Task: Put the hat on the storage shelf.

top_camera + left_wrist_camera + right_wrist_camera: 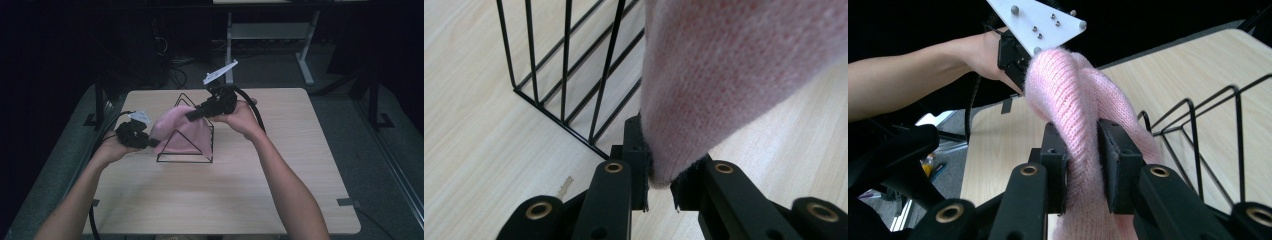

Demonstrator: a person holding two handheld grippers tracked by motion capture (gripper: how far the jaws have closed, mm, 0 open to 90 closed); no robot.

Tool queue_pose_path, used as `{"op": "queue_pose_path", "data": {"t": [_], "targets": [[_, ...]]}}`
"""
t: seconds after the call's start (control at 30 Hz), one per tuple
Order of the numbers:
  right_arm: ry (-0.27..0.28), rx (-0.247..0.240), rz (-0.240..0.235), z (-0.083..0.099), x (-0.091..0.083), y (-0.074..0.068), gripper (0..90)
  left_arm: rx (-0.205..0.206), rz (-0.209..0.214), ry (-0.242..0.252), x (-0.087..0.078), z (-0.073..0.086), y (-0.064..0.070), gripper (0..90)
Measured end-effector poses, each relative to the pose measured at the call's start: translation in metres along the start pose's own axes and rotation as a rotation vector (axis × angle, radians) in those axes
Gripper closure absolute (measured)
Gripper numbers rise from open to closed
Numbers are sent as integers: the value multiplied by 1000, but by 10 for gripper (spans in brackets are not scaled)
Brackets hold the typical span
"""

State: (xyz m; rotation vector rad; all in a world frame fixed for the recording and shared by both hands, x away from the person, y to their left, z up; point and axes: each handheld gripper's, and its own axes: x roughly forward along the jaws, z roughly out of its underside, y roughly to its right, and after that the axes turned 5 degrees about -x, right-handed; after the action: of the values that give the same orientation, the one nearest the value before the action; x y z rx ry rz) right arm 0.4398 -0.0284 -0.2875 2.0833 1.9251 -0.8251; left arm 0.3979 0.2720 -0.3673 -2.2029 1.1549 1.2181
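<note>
A pink knitted cloth hangs over a black wire rack shaped like a triangular prism on the wooden table. My left gripper is at the cloth's lower left corner, its jaws closed on the cloth's tip. My right gripper comes in from the right and pinches the cloth near the rack's top; a thick fold of the knit sits squeezed between its two pads. The rack's bars stand just beyond the left jaws.
The light wooden table has open surface in front of and to the right of the rack. A white table frame and cables stand on the dark floor behind. In the right gripper view the person's other forearm reaches in.
</note>
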Motion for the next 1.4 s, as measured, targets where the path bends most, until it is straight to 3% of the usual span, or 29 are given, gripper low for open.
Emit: {"op": "queue_pose_path", "data": {"t": [0.47, 0.9, 1.03, 1.27, 1.4], "targets": [[-30, 35, -25, 16, 13, 4, 722, 54, -19, -86, 15, 4, -2, 795], [-44, 36, -35, 21, 21, 6, 708, 57, -28, -151, 27, 8, -3, 807], [-44, 54, -41, 23, 24, 7, 721, 45, -25, -151, 33, 12, -5, 807], [-72, 45, -48, 27, 30, 9, 763, 23, -19, -138, 33, 19, -6, 797], [-69, 43, -48, 28, 30, 9, 766, 15, -22, -101, 28, 17, -6, 677]]}}
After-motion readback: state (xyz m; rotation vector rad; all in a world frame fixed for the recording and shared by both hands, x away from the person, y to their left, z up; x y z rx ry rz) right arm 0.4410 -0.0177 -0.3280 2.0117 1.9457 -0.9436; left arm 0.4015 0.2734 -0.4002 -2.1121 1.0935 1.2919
